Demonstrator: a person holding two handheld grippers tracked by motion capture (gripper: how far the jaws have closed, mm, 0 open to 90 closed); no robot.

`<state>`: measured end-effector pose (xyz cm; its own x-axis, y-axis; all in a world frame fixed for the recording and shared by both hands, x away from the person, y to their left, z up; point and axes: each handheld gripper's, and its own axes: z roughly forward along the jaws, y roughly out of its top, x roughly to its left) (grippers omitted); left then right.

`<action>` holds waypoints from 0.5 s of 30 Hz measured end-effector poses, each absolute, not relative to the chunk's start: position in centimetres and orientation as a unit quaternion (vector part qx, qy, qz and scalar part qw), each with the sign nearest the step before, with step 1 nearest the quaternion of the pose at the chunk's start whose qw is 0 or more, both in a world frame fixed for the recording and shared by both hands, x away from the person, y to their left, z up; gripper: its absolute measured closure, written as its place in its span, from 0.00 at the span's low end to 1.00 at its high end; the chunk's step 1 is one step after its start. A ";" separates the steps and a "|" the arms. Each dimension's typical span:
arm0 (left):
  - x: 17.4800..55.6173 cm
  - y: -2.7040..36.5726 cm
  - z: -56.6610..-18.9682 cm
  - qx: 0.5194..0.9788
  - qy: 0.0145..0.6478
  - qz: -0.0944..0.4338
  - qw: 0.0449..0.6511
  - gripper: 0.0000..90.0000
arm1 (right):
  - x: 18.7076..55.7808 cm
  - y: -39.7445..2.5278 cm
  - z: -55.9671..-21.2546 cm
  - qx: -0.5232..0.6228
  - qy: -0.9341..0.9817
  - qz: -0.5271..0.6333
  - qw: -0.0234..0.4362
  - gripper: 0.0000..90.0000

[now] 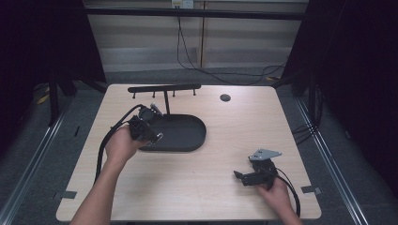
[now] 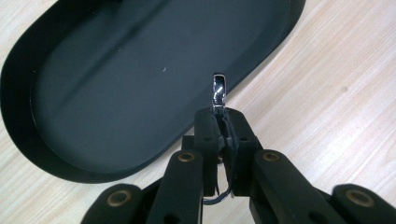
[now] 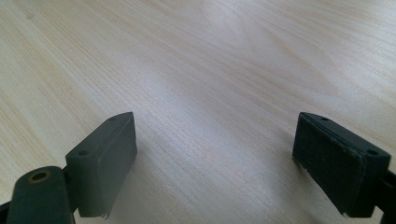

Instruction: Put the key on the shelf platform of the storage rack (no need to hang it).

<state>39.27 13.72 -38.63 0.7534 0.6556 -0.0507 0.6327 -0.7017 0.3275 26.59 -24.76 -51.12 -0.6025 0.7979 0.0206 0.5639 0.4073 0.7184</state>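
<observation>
Two jaws of the left gripper (image 2: 220, 122) are clamped on a small shiny ring (image 2: 218, 91) that stands on edge, its long axis running straight out from the jaws, over the near rim of the black tray (image 2: 56, 154). Seen from above, it is a mere glint (image 1: 159, 136). Right gripper (image 3: 215, 158) hangs released above bare table (image 3: 210, 70).

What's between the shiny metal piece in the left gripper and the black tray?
Nothing visible. The left gripper pinches the metal piece just above the near rim of the black tray, whose floor looks bare.
</observation>
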 end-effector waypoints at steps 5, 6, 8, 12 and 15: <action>39.9 13.4 -39.1 0.921 0.354 0.033 0.161 0.95 | 26.6 -24.8 -51.1 0.414 0.822 0.353 0.165 0.14; 40.0 13.3 -39.2 0.920 0.356 0.031 0.160 0.95 | 26.6 -24.8 -51.1 0.414 0.822 0.354 0.165 0.14; 40.1 13.1 -39.3 0.920 0.356 0.034 0.157 0.95 | 26.6 -24.8 -51.1 0.414 0.822 0.354 0.165 0.14; 40.4 12.8 -39.4 0.920 0.358 0.035 0.158 0.95 | 26.6 -24.8 -51.1 0.413 0.823 0.354 0.166 0.14; 40.6 12.7 -39.6 0.920 0.358 0.037 0.158 0.95 | 26.6 -24.8 -51.1 0.414 0.822 0.353 0.165 0.14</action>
<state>40.61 12.67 -39.58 0.7407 0.6703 -0.0449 0.6470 -0.6938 0.3163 26.59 -24.76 -51.12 -0.6026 0.7978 0.0205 0.5639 0.4074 0.7183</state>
